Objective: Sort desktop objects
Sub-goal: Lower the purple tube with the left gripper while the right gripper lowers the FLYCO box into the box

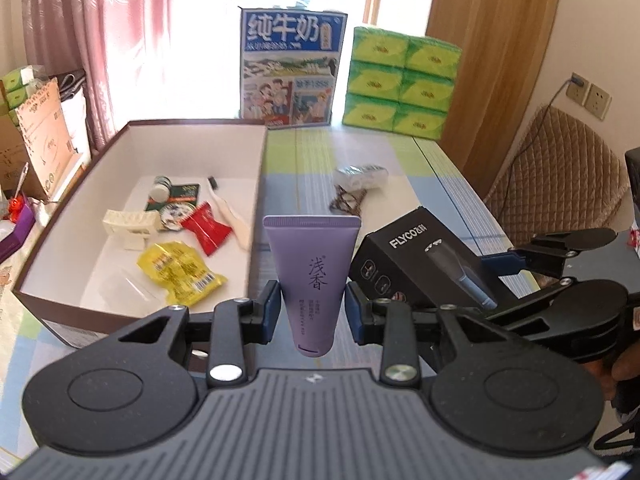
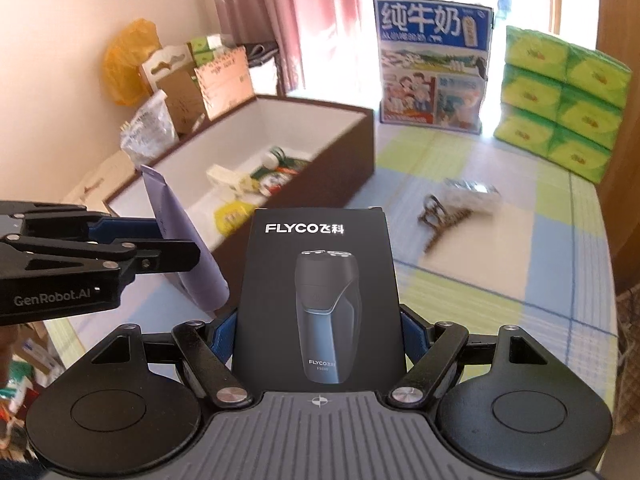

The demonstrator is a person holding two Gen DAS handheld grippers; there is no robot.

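Two grippers are both loaded as I look down their cameras. Nearest on my left wrist view, the left gripper (image 1: 313,312) has its blue pads pressed against the sides of a purple tube (image 1: 312,276), which stands upright between them with its flat crimped end up and its cap end down. On my right wrist view, the right gripper (image 2: 318,334) is closed against the two long edges of a black FLYCO shaver box (image 2: 319,300), held upright with the printed shaver facing the camera. The two loads sit just beside each other: from the left view the shaver box (image 1: 420,268) is to the right of the tube, and from the right view the left gripper (image 2: 160,246) reaches in from the left with the tube (image 2: 182,240) tilted.

Just beyond the tube is the brown storage box (image 1: 256,168) with its white inside, standing on the checked tablecloth (image 1: 432,168). In it I see a yellow snack packet (image 1: 180,270), a red candy wrapper (image 1: 206,230), a cream plastic holder (image 1: 130,226), a white toothbrush (image 1: 230,212) and a small bottle (image 1: 160,190).

Further out on the cloth, apart from the storage box, a brown hair claw (image 1: 348,200) lies touching a crinkled silver packet (image 1: 362,176). At the far edge stand a blue milk carton case (image 1: 292,68) and a green stack of tissue packs (image 1: 400,80).
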